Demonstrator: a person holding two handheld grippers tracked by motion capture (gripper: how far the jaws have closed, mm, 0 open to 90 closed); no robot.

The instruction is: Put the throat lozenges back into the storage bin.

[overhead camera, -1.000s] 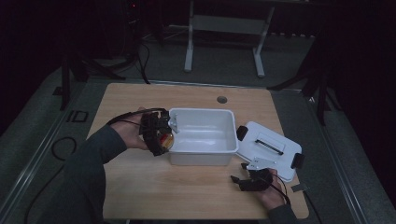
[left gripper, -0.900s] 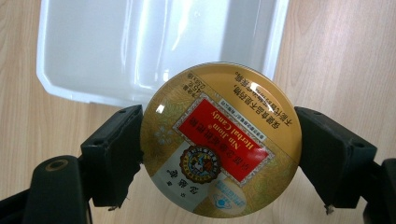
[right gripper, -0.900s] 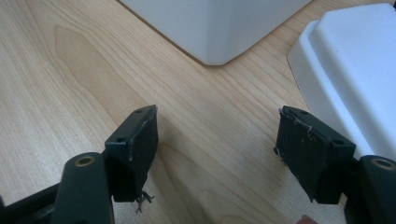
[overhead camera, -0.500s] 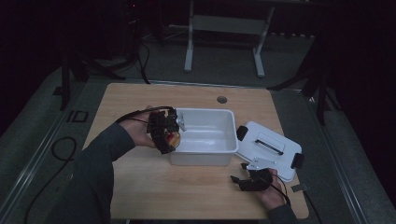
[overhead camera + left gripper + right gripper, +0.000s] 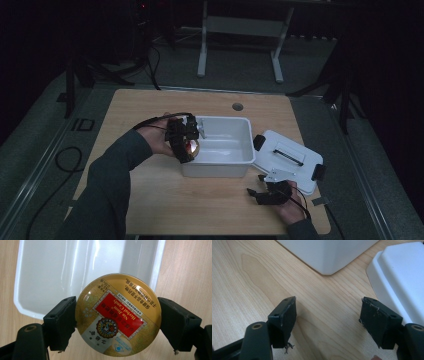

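Candy tin (image 5: 117, 315) sits pinched between the left gripper's (image 5: 186, 142) jaws at the white bin's (image 5: 240, 150) rim, probably just above it. Carry it inward, lower, then release. Right gripper (image 5: 328, 317) rests spread on the bench (image 5: 150, 200).

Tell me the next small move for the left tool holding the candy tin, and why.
Probably carry it a little farther over the white bin and lower it: the left tool grips the candy tin straddling the bin's near rim, not yet fully above the bin's open inside.
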